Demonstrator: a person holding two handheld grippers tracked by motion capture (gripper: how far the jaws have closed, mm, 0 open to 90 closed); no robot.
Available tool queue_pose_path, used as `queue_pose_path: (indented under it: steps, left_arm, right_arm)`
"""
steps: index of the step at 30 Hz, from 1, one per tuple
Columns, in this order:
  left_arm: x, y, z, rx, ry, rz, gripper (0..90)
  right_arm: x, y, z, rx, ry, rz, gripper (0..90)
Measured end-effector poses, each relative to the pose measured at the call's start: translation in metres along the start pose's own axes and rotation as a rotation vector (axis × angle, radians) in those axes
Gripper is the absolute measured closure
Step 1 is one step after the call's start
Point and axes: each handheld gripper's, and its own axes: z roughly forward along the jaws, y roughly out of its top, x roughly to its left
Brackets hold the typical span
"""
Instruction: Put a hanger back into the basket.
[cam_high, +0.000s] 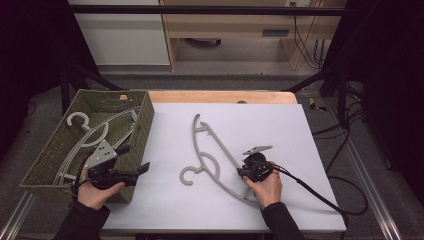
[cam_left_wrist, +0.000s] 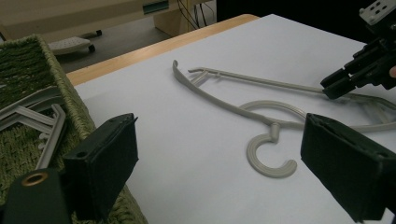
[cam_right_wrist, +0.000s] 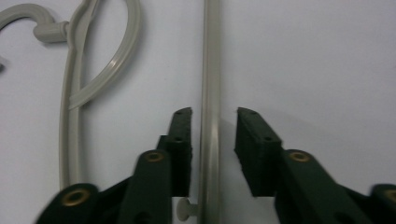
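Jaws of your right gripper (cam_right_wrist: 212, 126) stand partly open around the straight bar of the grey hanger (cam_right_wrist: 210, 70); the bar runs up between the two pads, very close to the left pad and with a clear gap to the right one, so the pads do not press on it. In the high view this right gripper (cam_high: 246, 173) sits low over the bar, near the end of the hanger (cam_high: 212, 155) that is closer to you, with your right hand (cam_high: 265, 187) behind it.

Your left gripper (cam_left_wrist: 219, 158) has its jaws wide open with nothing between them; they point across the sheet toward the hook of the hanger (cam_left_wrist: 271, 140). In the high view the left gripper (cam_high: 135, 172) is held by your left hand (cam_high: 95, 192) at the near corner of the basket (cam_high: 145, 120).

That hanger lies flat on the white sheet (cam_high: 270, 125) which covers the wooden worktop (cam_high: 220, 96), its hook turned toward the basket side. Inside the woven green basket lie more hangers (cam_high: 92, 135) of the same grey colour. A black cable (cam_high: 320, 195) trails from the right gripper over the sheet's right edge.
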Motion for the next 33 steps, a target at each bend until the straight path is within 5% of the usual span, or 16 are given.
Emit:
queue_pose_path:
  steps: [5, 7, 12, 15, 20, 24, 27, 29, 33]
  left_arm:
    - [-0.004, 0.001, 0.0, -0.001, -0.005, 0.007, 10.4]
    - [-0.005, 0.001, 0.0, 0.002, -0.01, 0.011, 10.4]
    - [-0.01, 0.001, 0.003, 0.008, -0.019, 0.016, 10.7]
    - [-0.012, 0.0, 0.004, 0.011, -0.025, 0.018, 10.7]
    - [-0.016, 0.0, 0.007, 0.016, -0.036, 0.02, 10.8]
    - [-0.021, -0.001, 0.01, 0.028, -0.045, 0.02, 10.9]
    - [-0.026, -0.003, 0.015, 0.041, -0.057, 0.019, 11.0]
    - [-0.03, -0.004, 0.018, 0.051, -0.062, 0.014, 11.2]
    - [-0.04, -0.008, 0.029, 0.076, -0.085, 0.007, 11.7]
  right_arm:
    - [-0.007, -0.006, -0.023, -0.06, 0.04, -0.031, 63.3]
    - [-0.013, -0.014, -0.033, -0.064, 0.038, -0.052, 71.2]
    - [-0.022, -0.034, -0.044, -0.019, 0.075, -0.062, 90.0]
    - [-0.024, -0.038, -0.041, 0.022, 0.07, -0.072, 90.0]
    - [-0.019, -0.04, -0.033, 0.07, 0.089, -0.068, 90.0]
    - [-0.014, -0.042, -0.032, 0.061, 0.164, -0.071, 90.0]
    - [-0.005, -0.043, -0.03, 0.065, 0.208, -0.086, 90.0]
    - [-0.002, -0.043, -0.027, 0.047, 0.218, -0.143, 90.0]
    - [0.013, -0.042, -0.025, 0.034, 0.285, -0.154, 90.0]
